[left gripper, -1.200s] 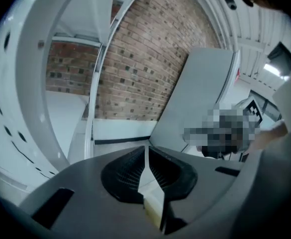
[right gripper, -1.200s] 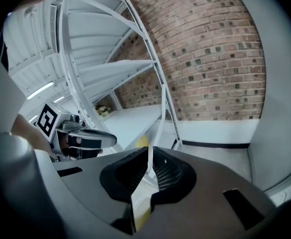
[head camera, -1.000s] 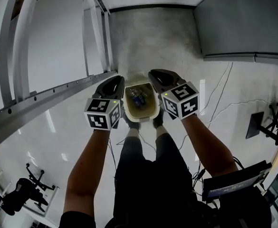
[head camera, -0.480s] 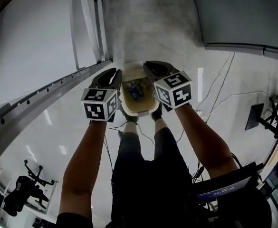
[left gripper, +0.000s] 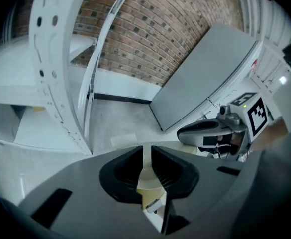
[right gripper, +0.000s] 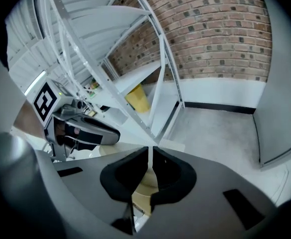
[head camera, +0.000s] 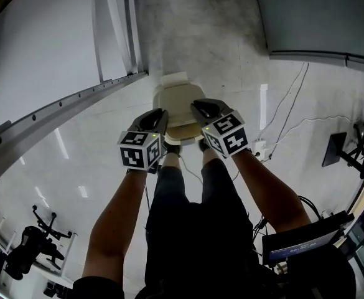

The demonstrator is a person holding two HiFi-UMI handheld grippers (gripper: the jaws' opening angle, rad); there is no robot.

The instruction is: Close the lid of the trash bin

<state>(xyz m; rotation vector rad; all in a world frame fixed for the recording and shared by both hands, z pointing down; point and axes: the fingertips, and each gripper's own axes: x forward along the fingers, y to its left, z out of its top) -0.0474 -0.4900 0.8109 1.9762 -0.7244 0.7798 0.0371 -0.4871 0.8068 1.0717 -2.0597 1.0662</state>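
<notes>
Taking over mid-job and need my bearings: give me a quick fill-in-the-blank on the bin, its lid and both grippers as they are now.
1. The lid of the trash bin is fully ____, hiding the inside.
2. The left gripper and right gripper hold nothing; each one's jaws are pressed ____.
3. The wall behind the white shelving is made of ____.

Missing words: closed; together; brick.

Matt, probably plastic lid [head camera: 179, 104]
</notes>
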